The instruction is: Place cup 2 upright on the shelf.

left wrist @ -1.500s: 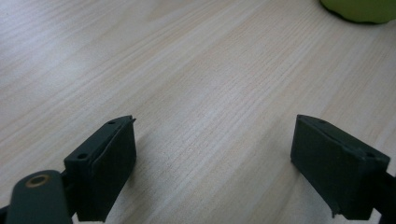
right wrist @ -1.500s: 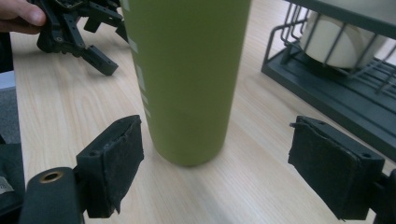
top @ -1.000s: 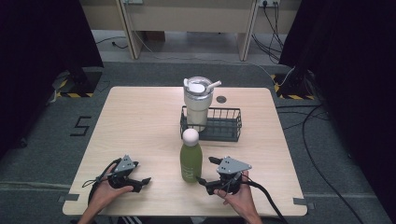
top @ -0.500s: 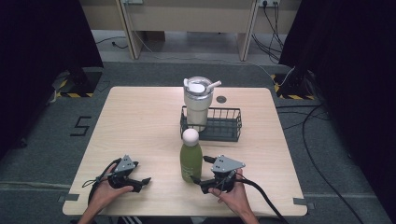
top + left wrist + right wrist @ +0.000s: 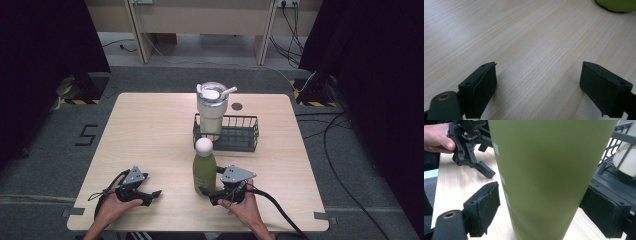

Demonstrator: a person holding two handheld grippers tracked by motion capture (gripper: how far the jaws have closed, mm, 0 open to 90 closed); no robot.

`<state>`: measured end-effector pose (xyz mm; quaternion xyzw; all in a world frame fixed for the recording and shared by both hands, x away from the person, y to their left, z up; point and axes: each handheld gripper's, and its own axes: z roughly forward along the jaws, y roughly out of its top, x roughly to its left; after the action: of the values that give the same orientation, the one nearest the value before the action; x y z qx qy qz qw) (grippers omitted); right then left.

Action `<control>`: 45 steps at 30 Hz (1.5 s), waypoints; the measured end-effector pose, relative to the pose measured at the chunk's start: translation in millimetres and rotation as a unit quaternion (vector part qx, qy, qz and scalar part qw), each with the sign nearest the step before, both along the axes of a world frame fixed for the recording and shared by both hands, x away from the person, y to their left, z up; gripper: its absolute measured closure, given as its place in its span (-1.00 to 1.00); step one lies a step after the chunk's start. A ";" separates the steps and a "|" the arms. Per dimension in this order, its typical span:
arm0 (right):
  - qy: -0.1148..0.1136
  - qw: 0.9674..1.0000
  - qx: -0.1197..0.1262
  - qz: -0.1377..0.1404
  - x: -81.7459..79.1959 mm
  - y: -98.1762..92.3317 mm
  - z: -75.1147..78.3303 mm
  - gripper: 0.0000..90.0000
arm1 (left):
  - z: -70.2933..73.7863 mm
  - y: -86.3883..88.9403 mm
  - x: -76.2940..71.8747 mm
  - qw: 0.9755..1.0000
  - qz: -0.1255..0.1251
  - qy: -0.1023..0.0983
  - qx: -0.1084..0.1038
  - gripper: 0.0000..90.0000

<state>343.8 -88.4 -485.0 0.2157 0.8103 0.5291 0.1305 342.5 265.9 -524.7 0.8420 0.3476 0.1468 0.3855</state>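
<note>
Between the right gripper's (image 5: pixel 541 212) just-opening, untouching jaws stands the green bottle (image 5: pixel 549 170), while the left gripper (image 5: pixel 539 85) gapes empty.

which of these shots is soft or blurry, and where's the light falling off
High view: the table is evenly lit and sharp, while the floor at both sides falls into near black. Right gripper view: the green bottle sits so close that it looks soft, with a darker patch mid-body. Left gripper view: the wood grain is crisp, and soft shadows lie beside the left gripper pads.

A lab — hazard-taped floor (image 5: pixel 79 101), trailing cables (image 5: pixel 345 182), dark curtains (image 5: pixel 45 60).
</note>
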 end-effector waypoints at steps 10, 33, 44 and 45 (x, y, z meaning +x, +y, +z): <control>0.003 1.000 0.009 0.002 6.2 6.4 -5.4 -0.64 | 0.0 0.0 0.0 1.000 0.000 0.000 0.000 -0.70; -0.013 0.999 0.043 0.007 14.3 16.4 -14.6 -0.57 | 0.0 0.0 0.1 1.000 0.000 0.000 0.000 -0.70; -0.029 0.998 0.049 -0.004 14.4 19.1 -15.3 -0.54 | 0.0 0.0 0.1 1.000 0.000 0.000 0.000 -0.70; -0.032 0.998 0.049 -0.009 14.2 19.2 -14.9 -0.54 | 0.0 0.0 0.1 1.000 0.000 0.000 0.000 -0.70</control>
<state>358.0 -69.2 -499.9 0.2118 0.7769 0.5735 0.1506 342.6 265.9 -524.6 0.8421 0.3476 0.1465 0.3856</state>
